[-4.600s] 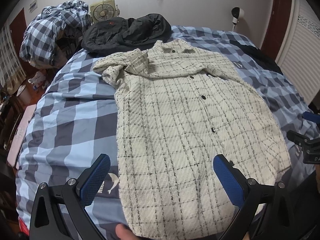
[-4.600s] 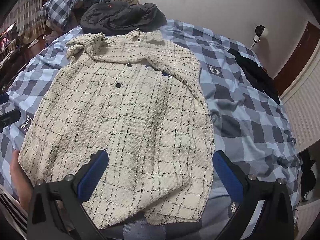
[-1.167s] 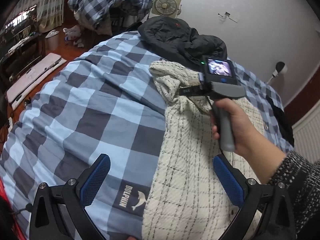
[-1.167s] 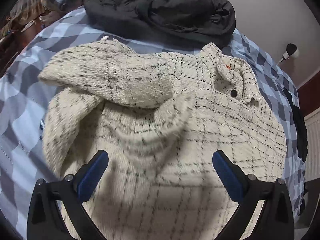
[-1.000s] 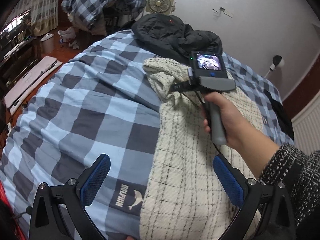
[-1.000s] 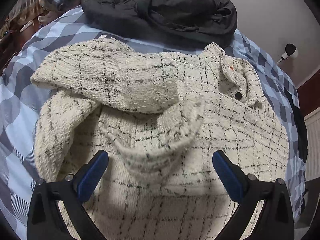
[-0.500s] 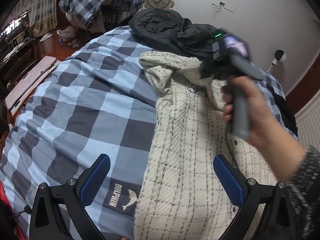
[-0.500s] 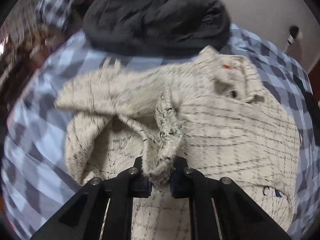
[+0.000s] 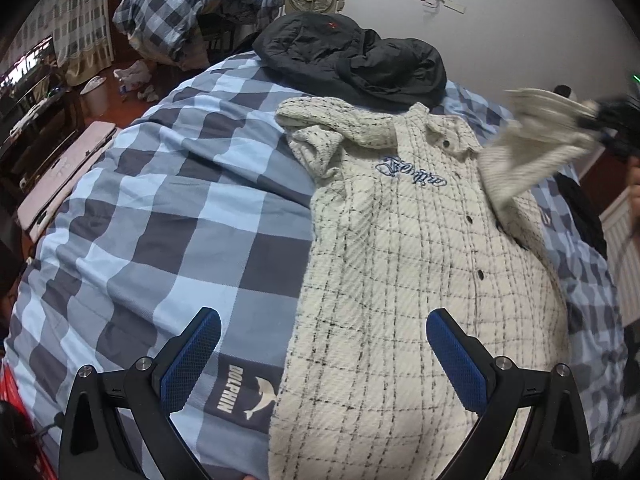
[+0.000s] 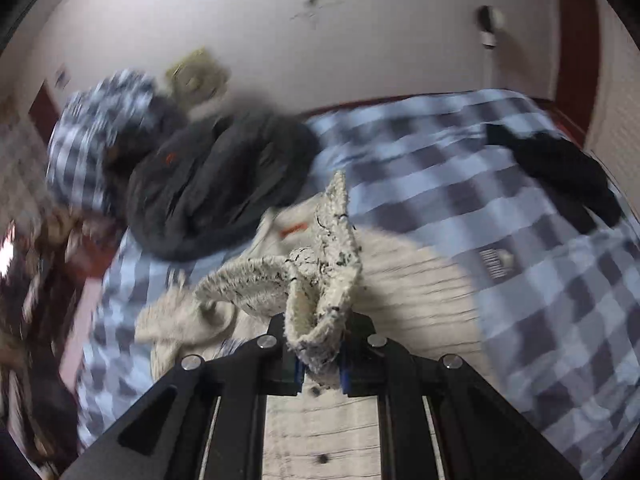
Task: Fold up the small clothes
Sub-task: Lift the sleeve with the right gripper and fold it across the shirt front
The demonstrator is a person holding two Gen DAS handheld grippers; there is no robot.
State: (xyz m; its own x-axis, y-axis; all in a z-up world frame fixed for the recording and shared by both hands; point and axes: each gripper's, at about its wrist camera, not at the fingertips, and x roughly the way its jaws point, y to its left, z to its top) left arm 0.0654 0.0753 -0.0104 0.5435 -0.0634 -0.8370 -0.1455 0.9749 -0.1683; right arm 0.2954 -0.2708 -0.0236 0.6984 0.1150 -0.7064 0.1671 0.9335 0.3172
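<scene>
Bed (image 9: 168,208): you are working over a blue and grey checked cover, which is giving the garment a soft, yielding bed rather than a firm surface to crease against.
Shirt (image 9: 408,280): the cream checked overshirt is lying face up on the right half of the bed, buttons fastened, collar at twelve o'clock toward the dark jacket (image 9: 352,56), hem at six o'clock by your left tool.
Handling: judging by the nubby thick weave, it is looking fairly heavy for its size, soft and floppy, not slippery; a fold will likely be sitting bulky and springing open unless you are pressing it flat.
Sleeve (image 10: 316,280): you are lifting one sleeve clear of the body toward three o'clock in the left view, and it is draping limp from the tool, blurred in both views.
Other sleeve (image 9: 320,128): it is lying bunched at eleven o'clock of the chest lettering.
Where to hold: you are best pinching doubled cloth at the cuff, shoulder seam or hem corner, since a single layer of loose weave may be stretching.
Right gripper (image 10: 318,364): it is clenched on the sleeve's folded end, cloth bulging out between the pads.
Left gripper (image 9: 320,356): it is standing released, jaws wide, hovering over the hem edge and holding nothing.
</scene>
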